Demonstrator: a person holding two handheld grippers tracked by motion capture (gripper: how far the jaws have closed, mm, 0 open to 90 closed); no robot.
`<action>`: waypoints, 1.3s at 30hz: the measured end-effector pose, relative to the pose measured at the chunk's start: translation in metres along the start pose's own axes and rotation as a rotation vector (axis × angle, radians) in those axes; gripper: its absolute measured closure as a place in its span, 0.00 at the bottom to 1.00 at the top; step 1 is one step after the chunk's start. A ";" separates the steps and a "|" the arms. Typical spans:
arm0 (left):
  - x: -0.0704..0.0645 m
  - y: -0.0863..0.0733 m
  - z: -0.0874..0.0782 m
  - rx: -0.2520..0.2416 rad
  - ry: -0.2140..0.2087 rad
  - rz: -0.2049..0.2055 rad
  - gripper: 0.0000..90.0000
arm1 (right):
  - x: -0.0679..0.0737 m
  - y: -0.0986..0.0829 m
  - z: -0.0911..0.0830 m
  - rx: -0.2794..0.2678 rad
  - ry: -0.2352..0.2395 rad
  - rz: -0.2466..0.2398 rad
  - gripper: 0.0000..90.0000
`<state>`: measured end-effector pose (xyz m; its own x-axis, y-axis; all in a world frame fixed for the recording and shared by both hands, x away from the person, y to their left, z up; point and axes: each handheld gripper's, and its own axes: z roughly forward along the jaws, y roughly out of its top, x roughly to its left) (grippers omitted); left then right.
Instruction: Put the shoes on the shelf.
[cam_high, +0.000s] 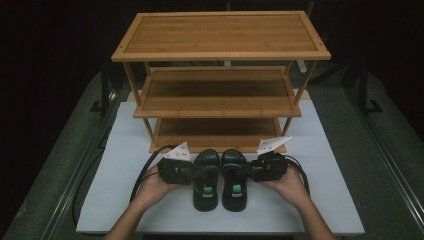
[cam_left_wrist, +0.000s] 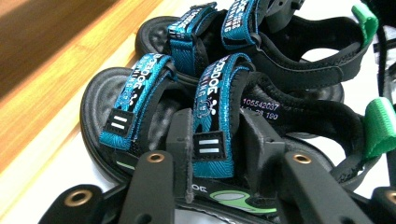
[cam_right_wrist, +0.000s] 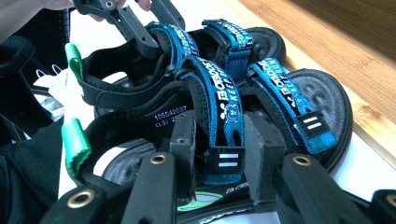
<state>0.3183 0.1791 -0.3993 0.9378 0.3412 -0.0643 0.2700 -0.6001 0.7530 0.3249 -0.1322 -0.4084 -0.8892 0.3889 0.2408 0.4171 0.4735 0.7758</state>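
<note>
Pair of sandals side by side on the white mat of the counter, at 6 o'clock from the bamboo rack. Left tool clamps the left sandal by its middle strap; right tool clamps the right sandal likewise (strap offers a thin, firm hold). Judged: symmetrical grips allow lifting both together toward a shelf.

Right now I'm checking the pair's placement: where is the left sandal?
In the high view, the left sandal lies on the white mat before the wooden rack, beside the right sandal.
</note>
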 end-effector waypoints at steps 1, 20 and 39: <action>-0.001 0.001 0.000 0.000 0.009 0.001 0.77 | 0.000 0.000 0.000 -0.001 -0.004 0.003 0.76; 0.008 0.013 -0.007 -0.103 0.103 -0.003 0.79 | -0.009 0.017 -0.007 -0.073 -0.079 0.009 0.77; 0.057 0.018 0.011 -0.218 0.261 0.006 0.79 | -0.044 0.039 0.019 -0.171 -0.249 -0.050 0.77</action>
<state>0.3788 0.1795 -0.3969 0.8440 0.5288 0.0894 0.1852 -0.4438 0.8768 0.3843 -0.1156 -0.3998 -0.8257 0.5603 0.0661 0.3180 0.3654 0.8749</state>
